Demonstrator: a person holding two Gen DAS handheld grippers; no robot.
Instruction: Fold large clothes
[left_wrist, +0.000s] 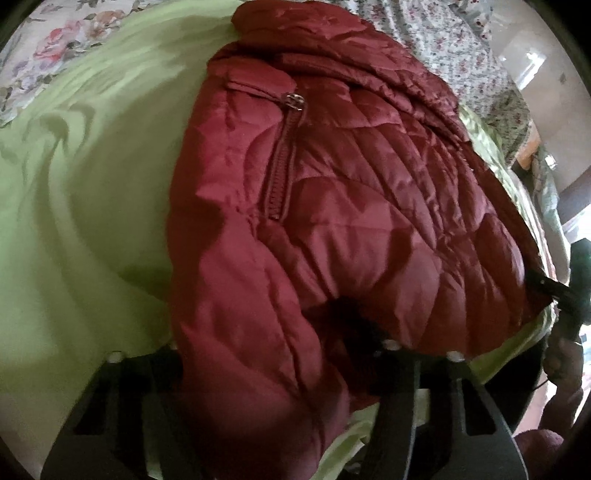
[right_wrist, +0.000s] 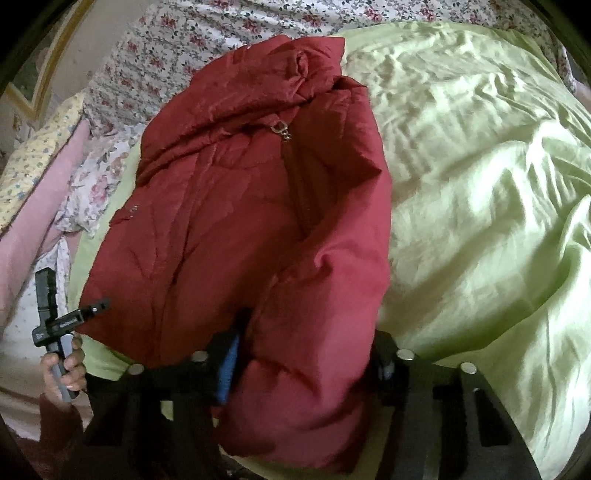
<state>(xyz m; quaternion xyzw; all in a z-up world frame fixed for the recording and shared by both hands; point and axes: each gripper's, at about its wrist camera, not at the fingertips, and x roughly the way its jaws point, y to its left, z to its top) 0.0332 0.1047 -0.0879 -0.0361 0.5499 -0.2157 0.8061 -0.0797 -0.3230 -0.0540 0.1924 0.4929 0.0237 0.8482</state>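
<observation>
A dark red quilted jacket (left_wrist: 332, 206) lies folded on a light green bedsheet (left_wrist: 92, 184). A zipped pocket with a metal pull (left_wrist: 293, 99) faces up. My left gripper (left_wrist: 280, 369) has a thick fold of the jacket's hem between its fingers. In the right wrist view the same jacket (right_wrist: 229, 221) fills the middle, and my right gripper (right_wrist: 295, 373) is shut on a bulky fold of its near edge. The other gripper (right_wrist: 70, 317) shows at the jacket's left corner, held by a hand.
The green sheet (right_wrist: 480, 203) spreads wide to the right, wrinkled. Floral bedding (right_wrist: 155, 51) and a pink and yellow cover (right_wrist: 33, 192) lie behind and left of the jacket. A floral pillow (left_wrist: 55, 44) sits at the far left.
</observation>
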